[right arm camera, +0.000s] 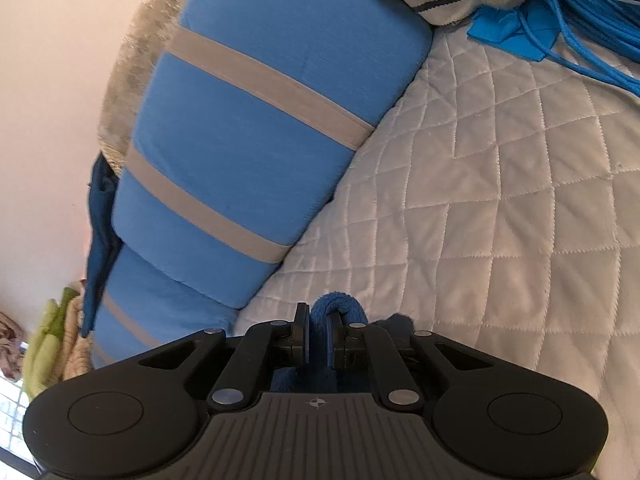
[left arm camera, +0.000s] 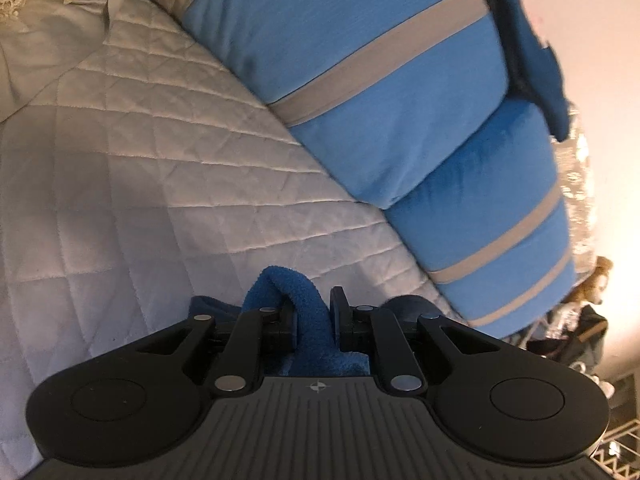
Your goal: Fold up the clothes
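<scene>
Left wrist view has the left gripper [left arm camera: 310, 312] pinched on a bunched edge of blue fleece garment [left arm camera: 298, 300], the right gripper [right arm camera: 318, 330] likewise, apparently to carry it spread above the near quilted bedspread [left arm camera: 160, 184] for folding.

Most of the dark blue fleece garment [left arm camera: 308, 304] lay hidden beneath the left gripper [left arm camera: 311, 312] body, toward six o'clock. The striped pillow [left arm camera: 360, 72] ran off at twelve o'clock. At four o'clock, floor clutter [left arm camera: 588, 320] was too blurred to identify.
</scene>
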`<state>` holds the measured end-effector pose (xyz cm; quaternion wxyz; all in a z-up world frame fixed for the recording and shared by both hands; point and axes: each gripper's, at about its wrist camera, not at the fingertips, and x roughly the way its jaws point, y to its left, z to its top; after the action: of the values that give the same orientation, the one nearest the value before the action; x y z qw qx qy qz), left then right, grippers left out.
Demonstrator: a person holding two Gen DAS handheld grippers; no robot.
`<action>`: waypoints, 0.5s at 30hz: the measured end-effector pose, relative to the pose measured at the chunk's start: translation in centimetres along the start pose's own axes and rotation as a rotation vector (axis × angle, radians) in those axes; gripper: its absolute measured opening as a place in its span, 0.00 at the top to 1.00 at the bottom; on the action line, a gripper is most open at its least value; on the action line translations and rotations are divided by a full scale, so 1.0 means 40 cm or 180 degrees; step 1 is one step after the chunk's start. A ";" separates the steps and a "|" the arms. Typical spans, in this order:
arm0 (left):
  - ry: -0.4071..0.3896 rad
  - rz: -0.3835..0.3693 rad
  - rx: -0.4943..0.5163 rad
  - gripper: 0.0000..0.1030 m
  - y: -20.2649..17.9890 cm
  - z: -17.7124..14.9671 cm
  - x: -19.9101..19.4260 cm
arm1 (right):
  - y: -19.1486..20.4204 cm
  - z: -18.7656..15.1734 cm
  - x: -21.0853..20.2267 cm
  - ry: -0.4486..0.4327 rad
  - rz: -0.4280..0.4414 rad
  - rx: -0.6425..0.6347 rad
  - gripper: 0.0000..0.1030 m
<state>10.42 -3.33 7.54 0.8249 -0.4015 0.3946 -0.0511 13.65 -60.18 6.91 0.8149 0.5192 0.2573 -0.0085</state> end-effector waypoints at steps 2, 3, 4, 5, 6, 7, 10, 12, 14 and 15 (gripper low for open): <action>-0.0005 -0.0038 -0.0089 0.85 0.008 -0.002 0.015 | 0.004 0.002 0.017 0.0004 -0.0030 -0.0049 0.88; -0.0008 -0.0077 -0.0155 0.82 0.014 -0.002 0.021 | 0.006 0.003 0.024 0.0006 -0.0033 -0.0079 0.87; -0.0014 -0.0124 -0.0221 0.79 0.020 -0.003 0.026 | 0.011 0.003 0.030 0.0011 -0.0031 -0.0121 0.85; -0.0028 -0.0192 -0.0293 0.68 0.026 -0.004 0.028 | 0.016 0.003 0.033 0.0019 -0.0031 -0.0166 0.80; -0.0044 -0.0269 -0.0367 0.54 0.032 -0.005 0.028 | 0.022 0.003 0.036 0.0034 -0.0037 -0.0204 0.74; -0.0064 -0.0375 -0.0459 0.47 0.039 -0.006 0.024 | 0.028 0.003 0.037 0.0044 -0.0049 -0.0238 0.54; -0.0248 -0.0468 -0.0538 0.21 0.030 -0.007 -0.018 | 0.052 -0.004 0.017 -0.0081 -0.0140 -0.0389 0.03; -0.0399 -0.0469 -0.0534 0.19 0.017 -0.008 -0.053 | 0.072 -0.010 -0.006 -0.0241 -0.0218 -0.0554 0.00; -0.0496 -0.0350 -0.0381 0.19 -0.013 -0.013 -0.086 | 0.097 -0.013 -0.022 -0.0250 -0.0338 -0.0749 0.00; -0.0527 -0.0239 -0.0234 0.18 -0.038 -0.020 -0.100 | 0.113 -0.020 -0.029 -0.0252 -0.0455 -0.0873 0.00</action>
<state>7.48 -3.25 10.78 0.8369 -0.4489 0.3113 -0.0341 13.57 -57.72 10.97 0.8850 0.3827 0.2600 -0.0518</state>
